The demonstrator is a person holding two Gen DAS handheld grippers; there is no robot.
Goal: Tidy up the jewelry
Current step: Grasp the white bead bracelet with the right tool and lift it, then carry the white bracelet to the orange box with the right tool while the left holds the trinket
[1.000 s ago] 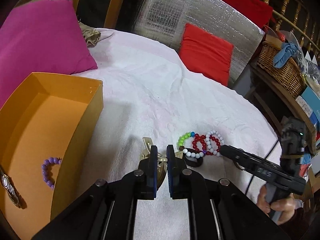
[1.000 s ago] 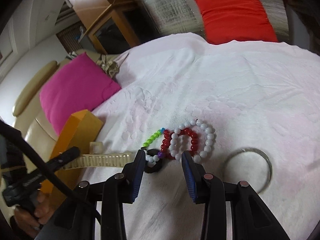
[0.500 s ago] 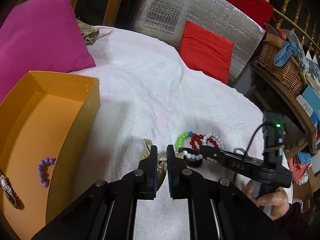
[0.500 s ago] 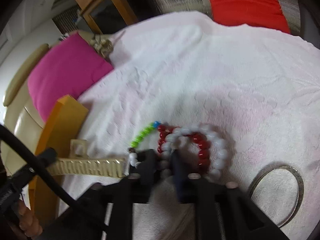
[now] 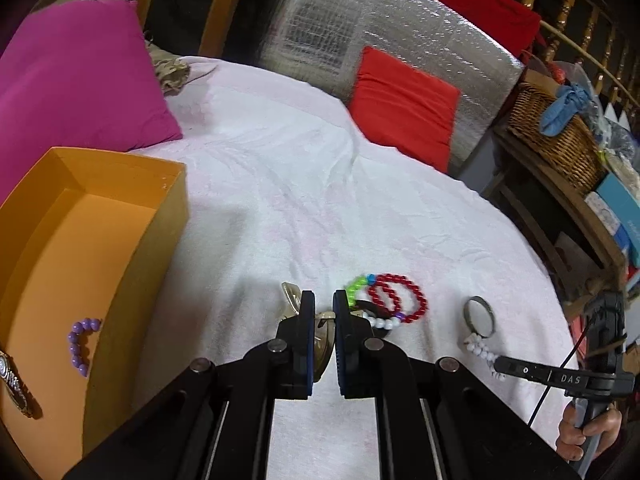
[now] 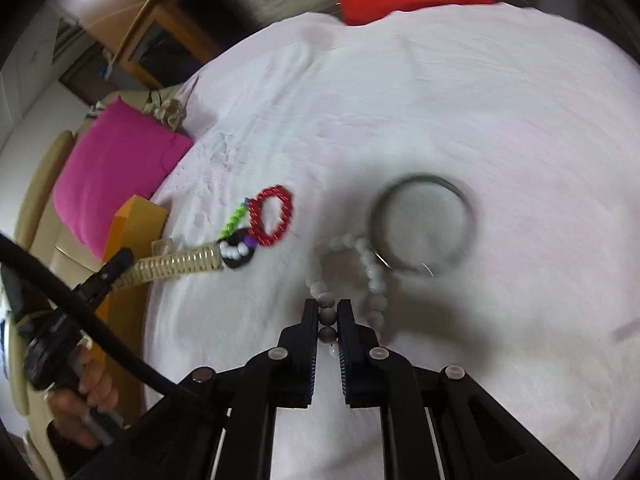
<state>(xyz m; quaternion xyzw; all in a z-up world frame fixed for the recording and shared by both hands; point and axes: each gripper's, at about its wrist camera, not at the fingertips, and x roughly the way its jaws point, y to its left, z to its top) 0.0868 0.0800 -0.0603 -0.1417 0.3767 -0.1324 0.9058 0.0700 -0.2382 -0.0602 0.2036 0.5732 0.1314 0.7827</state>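
White round-bead bracelet (image 6: 362, 264), low in the frame's middle, sits clenched in the right gripper (image 6: 328, 320) and touches the silver metal bangle (image 6: 424, 224); it may drag that along. Left gripper (image 5: 323, 316) grasps a gold watch band (image 5: 320, 334).

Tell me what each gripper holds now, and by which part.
The right gripper grips the white bead bracelet by the beads at its near end. The left gripper holds the pale gold metal watch strap by one end.
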